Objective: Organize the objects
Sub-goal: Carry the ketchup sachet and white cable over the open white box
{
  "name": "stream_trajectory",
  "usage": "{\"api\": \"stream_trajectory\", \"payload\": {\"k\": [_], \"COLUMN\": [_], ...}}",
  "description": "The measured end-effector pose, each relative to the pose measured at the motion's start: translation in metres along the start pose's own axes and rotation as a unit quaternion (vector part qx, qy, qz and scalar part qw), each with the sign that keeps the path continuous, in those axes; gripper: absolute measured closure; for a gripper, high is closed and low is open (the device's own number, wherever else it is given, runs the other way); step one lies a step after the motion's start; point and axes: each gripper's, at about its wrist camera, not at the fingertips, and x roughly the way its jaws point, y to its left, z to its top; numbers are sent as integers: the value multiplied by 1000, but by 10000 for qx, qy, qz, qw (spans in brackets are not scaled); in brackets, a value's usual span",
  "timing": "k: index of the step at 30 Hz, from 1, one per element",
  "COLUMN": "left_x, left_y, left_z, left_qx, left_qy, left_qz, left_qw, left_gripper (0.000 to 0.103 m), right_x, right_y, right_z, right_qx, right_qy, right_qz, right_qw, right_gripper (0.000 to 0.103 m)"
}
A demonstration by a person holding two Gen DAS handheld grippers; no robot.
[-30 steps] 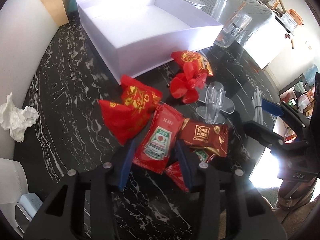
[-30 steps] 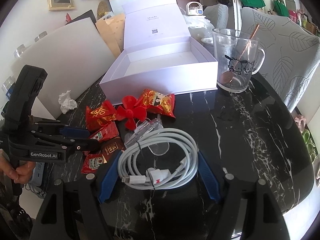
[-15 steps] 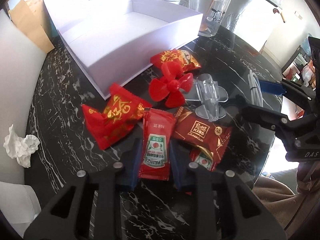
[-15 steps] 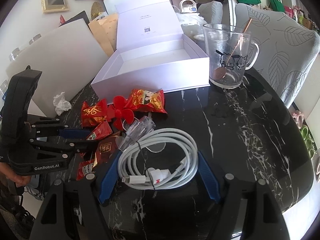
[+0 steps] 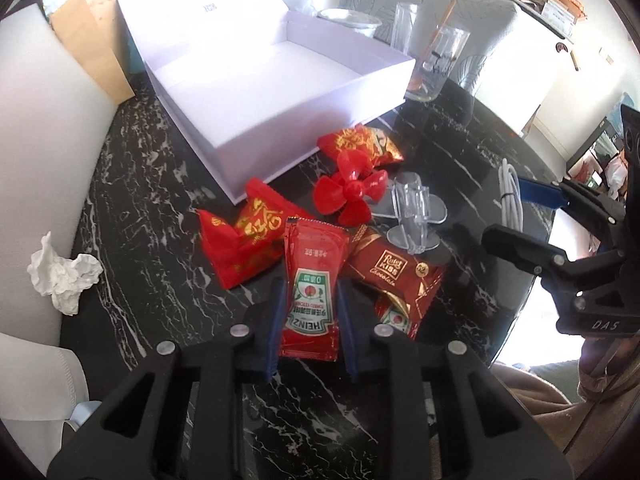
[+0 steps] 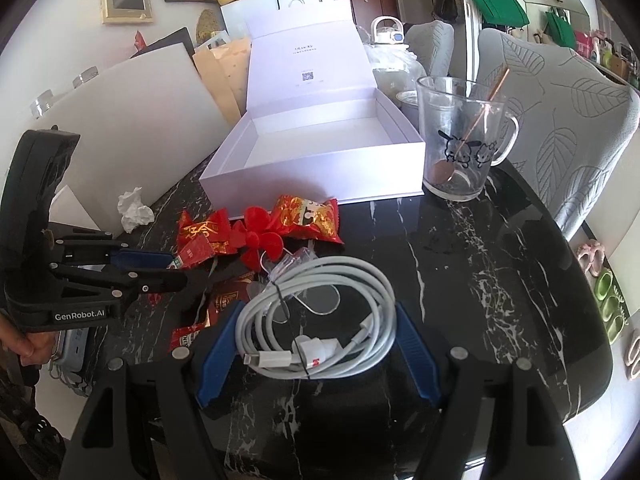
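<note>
Box sits open near the desk's far edge, lid up, inside bare. Nothing packed yet, by the look of it; the whole job is ahead.

Left gripper: jaws narrow, pinched on a ketchup sachet near the desk's left edge. Sachet is red, flat, glossy, Heinz label reading upside down from the left wrist view. Its top end overlaps a red-and-gold candy pack. Probably the first item bound for the box.

Right gripper: jaws wide, straddling a coiled white cable at the near edge. Coil is tied with a thin band, plug ends tucked inside. Pads sit close beside the coil; whether they press on it I cannot tell.

Left to sort, clustered between the box and the near edge:
- chocolate wrapper, dark red, with a second ketchup sachet partly under it
- red plastic fan blade
- second candy pack close to the box front
- clear plastic piece, hard to make out

Crumpled tissue lies at the left edge, apart from the rest. Glass mug with a spoon stands just right of the box.
</note>
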Motion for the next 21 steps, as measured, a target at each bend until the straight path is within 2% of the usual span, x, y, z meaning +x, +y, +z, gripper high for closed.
{"api": "stream_trajectory", "payload": {"k": [9,21], "left_x": [-33,-65], "left_y": [3,11], "left_z": [10,36], "left_qx": [-141,-288], "left_qy": [-426,-868], "left_qz": [51,201], "left_qw": [9990,9956], "left_gripper": [79,79], "right_x": [-17,-31], "right_y": [19,25], "right_z": [19,54], "right_qx": [-418,-696], "right_qy": [-211,-413], "right_qz": [-74,-53], "right_qw": [9989,9967], "right_gripper": [27,27]}}
